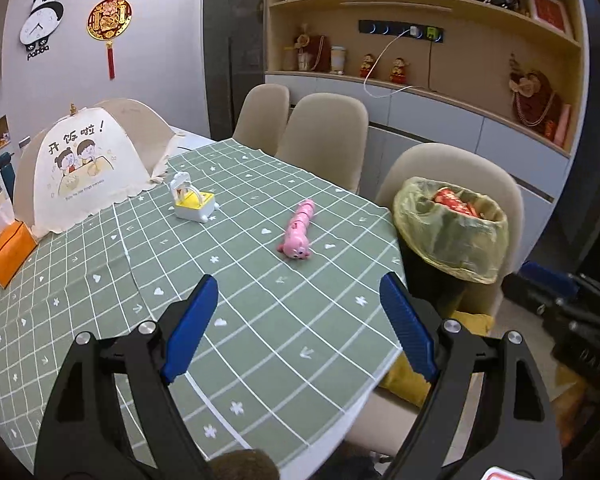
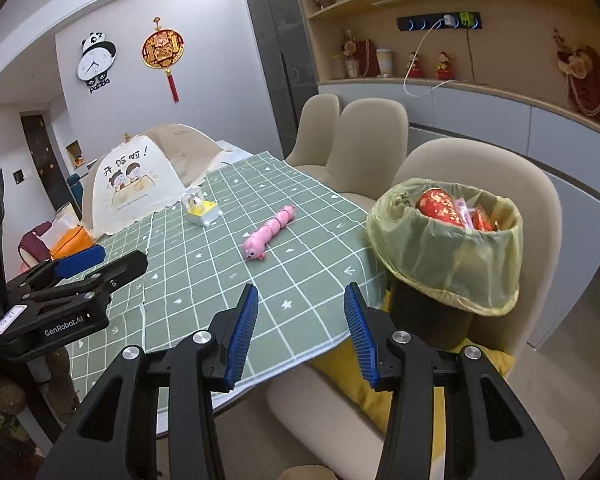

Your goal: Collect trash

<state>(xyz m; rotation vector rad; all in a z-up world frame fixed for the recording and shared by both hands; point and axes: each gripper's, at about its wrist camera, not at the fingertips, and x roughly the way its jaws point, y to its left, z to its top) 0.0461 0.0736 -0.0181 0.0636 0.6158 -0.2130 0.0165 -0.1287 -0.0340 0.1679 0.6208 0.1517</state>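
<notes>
Status: the task appears largely complete. The trash bin (image 2: 446,248), lined with a yellow-green bag, stands on a chair (image 2: 480,184) just beside the tabletop (image 2: 300,280) edge and already holds red wrappers (image 2: 440,206) close to its rim. No loose trash is visible on the tabletop.

Left gripper (image 1: 298,312): fingers wide apart, holding nothing, above the near tabletop edge. Right gripper (image 2: 300,334): fingers moderately apart, holding nothing, above the tabletop corner near the bin.

Remaining items on the tabletop:
- 1 pink caterpillar toy (image 2: 268,232), mid-tabletop.
- 1 white-and-yellow toy (image 2: 202,210), beyond it.
- 1 folding food cover (image 1: 84,168) at the far end.
- 1 orange tissue box (image 1: 10,254) at the left edge.

These are judged not to be trash. Nothing blocks access to the bin.
</notes>
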